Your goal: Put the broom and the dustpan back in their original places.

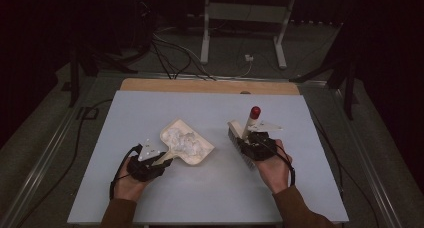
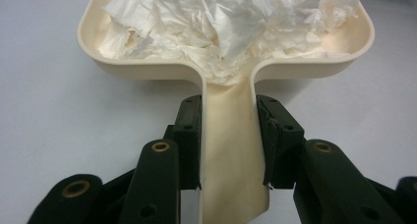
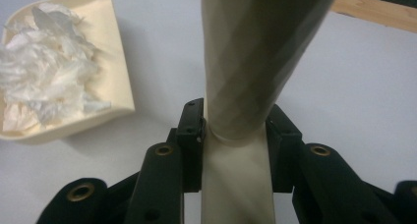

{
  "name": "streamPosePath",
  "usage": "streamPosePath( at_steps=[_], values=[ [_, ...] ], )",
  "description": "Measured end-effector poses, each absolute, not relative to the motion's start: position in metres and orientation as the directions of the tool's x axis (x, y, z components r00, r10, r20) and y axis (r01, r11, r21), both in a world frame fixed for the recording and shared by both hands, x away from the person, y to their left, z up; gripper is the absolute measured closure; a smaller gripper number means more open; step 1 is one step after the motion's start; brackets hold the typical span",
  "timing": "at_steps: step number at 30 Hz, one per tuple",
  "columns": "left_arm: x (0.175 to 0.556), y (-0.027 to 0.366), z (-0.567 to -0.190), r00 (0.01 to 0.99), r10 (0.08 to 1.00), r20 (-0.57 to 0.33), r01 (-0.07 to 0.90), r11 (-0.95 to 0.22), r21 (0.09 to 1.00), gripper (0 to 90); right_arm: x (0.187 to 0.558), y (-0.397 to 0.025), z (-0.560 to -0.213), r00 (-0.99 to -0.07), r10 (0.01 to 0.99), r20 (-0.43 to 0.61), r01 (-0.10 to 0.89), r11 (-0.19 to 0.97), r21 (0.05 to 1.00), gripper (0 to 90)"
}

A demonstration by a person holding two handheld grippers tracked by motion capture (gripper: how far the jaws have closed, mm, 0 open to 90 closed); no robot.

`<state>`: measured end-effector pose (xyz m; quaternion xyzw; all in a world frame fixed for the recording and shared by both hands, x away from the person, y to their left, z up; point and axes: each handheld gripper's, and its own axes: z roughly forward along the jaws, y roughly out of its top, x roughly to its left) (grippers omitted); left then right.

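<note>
A cream dustpan [image 1: 196, 154] lies on the pale table, heaped with crumpled white paper [image 1: 184, 140]. My left gripper [image 1: 152, 163] is shut on the dustpan's handle [image 2: 231, 150], which runs between both jaws in the left gripper view, with the pan's rim [image 2: 147, 67] and the paper [image 2: 221, 17] just ahead. My right gripper [image 1: 256, 144] is shut on the cream handle [image 3: 241, 86] of a hand brush [image 1: 239, 133] with a red tip [image 1: 255, 111]. The brush stands to the right of the dustpan, apart from it. In the right gripper view the dustpan [image 3: 115, 71] lies at the left.
The table [image 1: 150, 108] is a light grey sheet with a wooden strip [image 1: 210, 86] along its far edge. Cables [image 1: 170, 53] and a white stand's legs [image 1: 240, 33] lie on the dark floor beyond. Bare tabletop surrounds both tools.
</note>
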<state>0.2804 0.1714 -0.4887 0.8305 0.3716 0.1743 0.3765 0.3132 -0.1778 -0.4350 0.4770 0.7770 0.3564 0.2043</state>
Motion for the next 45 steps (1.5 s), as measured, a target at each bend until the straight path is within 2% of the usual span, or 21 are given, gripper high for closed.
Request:
streamPosePath(
  at_steps=[9, 26, 32, 38, 45],
  values=[
    [0.278, 0.178, -0.487, 0.584, 0.812, 0.015, 0.504, -0.377, 0.777, 66.5, 0.314, -0.189, -0.438, -0.481, 0.877, 0.004, 0.578, 0.314, 0.753, 67.2],
    [0.273, 0.185, -0.489, 0.417, 0.909, 0.023, 0.536, -0.266, 0.801, 66.5, 0.324, -0.224, -0.452, -0.516, 0.856, 0.030, 0.596, 0.333, 0.730, 67.2],
    [0.272, 0.188, -0.491, 0.376, 0.927, 0.014, 0.547, -0.234, 0.804, 66.5, 0.323, -0.239, -0.452, -0.556, 0.831, 0.018, 0.576, 0.370, 0.729, 67.2],
    [0.271, 0.189, -0.494, 0.305, 0.952, -0.001, 0.563, -0.179, 0.807, 66.5, 0.323, -0.258, -0.452, -0.604, 0.795, 0.054, 0.565, 0.379, 0.733, 67.2],
    [0.269, 0.192, -0.497, 0.245, 0.970, -0.004, 0.573, -0.141, 0.807, 66.5, 0.320, -0.273, -0.451, -0.694, 0.720, 0.014, 0.504, 0.470, 0.725, 67.2]
  ],
)
